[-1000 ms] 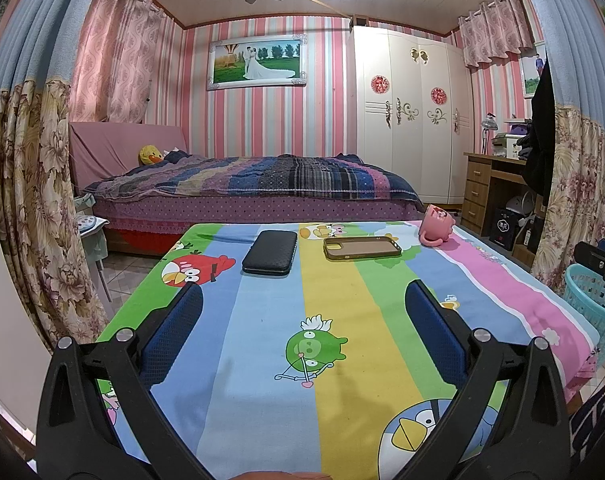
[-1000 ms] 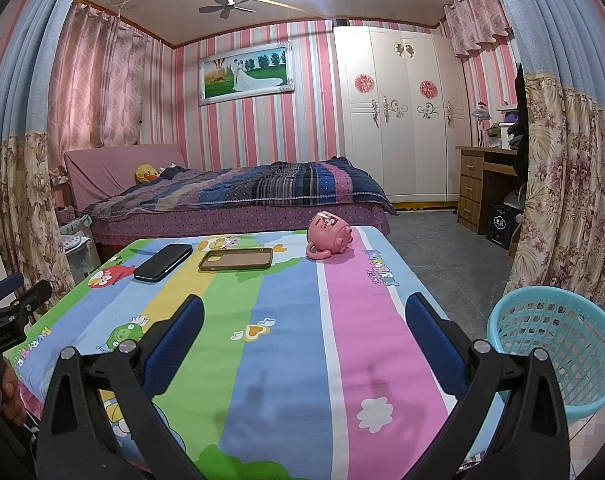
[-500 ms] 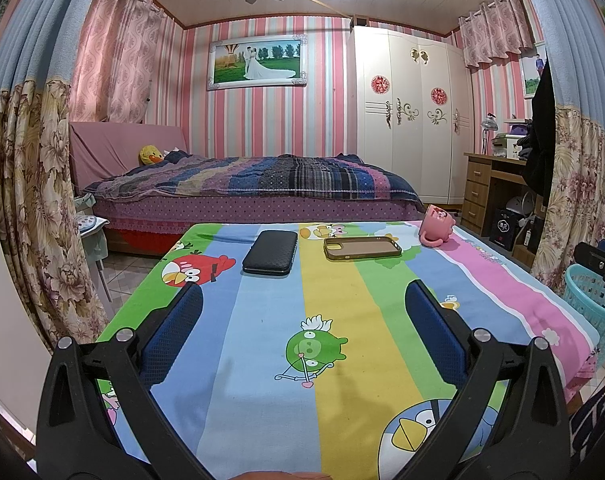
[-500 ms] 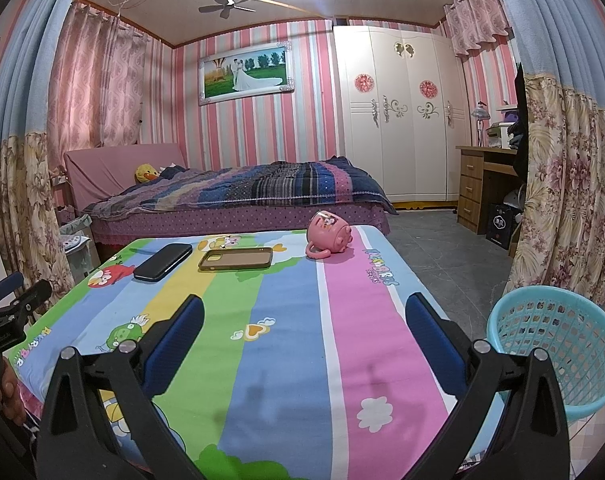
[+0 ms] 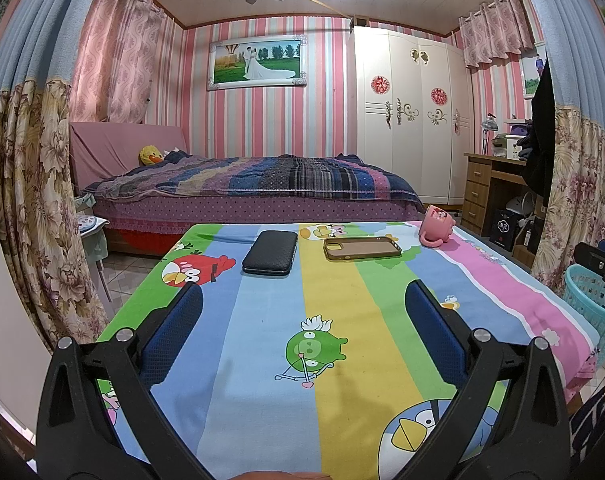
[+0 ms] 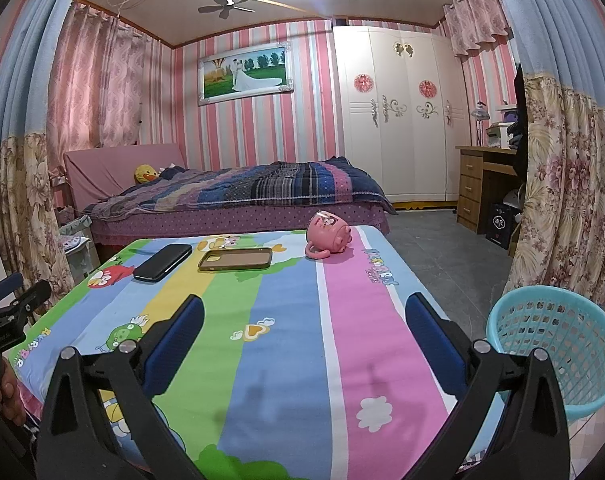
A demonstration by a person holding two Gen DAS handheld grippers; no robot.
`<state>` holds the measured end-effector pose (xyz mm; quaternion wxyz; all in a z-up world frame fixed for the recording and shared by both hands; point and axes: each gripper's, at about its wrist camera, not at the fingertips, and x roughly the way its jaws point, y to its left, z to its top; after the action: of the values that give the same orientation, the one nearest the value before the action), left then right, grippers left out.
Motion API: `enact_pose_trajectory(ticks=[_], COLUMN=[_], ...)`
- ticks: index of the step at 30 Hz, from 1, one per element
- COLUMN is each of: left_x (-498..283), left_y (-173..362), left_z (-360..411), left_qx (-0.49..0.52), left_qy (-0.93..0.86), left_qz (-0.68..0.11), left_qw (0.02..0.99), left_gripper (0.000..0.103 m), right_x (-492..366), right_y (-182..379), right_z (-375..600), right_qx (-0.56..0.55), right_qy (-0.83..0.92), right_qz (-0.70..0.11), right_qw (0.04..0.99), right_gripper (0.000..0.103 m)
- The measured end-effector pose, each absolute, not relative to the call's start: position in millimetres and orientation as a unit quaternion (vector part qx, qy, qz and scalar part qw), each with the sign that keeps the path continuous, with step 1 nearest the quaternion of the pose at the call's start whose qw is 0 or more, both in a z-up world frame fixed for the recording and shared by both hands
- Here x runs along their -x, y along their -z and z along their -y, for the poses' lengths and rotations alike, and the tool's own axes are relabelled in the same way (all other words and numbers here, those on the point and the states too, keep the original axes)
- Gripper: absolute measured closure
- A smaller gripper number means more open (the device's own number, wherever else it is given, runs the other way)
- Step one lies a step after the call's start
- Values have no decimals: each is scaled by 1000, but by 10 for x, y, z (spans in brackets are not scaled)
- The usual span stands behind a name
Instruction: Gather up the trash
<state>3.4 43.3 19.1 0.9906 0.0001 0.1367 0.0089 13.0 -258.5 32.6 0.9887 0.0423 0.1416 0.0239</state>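
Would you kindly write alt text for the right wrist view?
The open right gripper hovers over a cartoon-print tablecloth holding a tipped pink mug, phone case and black wallet; a turquoise basket stands right.

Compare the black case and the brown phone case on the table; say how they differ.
The black case is dark, textured and shut, with a plain top; the brown phone case is tan, lies open side up and shows a camera cutout at one end. The black case lies lengthwise away from the left wrist camera and the brown phone case crosswise. The black case looks thicker. Both lie flat on the striped cartoon tablecloth, apart and ungripped.
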Motion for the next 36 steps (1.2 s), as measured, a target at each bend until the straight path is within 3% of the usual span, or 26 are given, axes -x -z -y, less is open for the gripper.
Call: enact_pose_trajectory(ticks=[36], left_x=[-34], left_y=[-194], left_z=[-415], left_qx=[-2], left_qy=[-12], left_qz=[-135], left_qw=[991], left_gripper=[5], right_x=[-133], right_y=[-338], right_z=[2581], right_qx=[-43], right_qy=[-24], right_qz=[-142], right_qw=[989], right_gripper=[5])
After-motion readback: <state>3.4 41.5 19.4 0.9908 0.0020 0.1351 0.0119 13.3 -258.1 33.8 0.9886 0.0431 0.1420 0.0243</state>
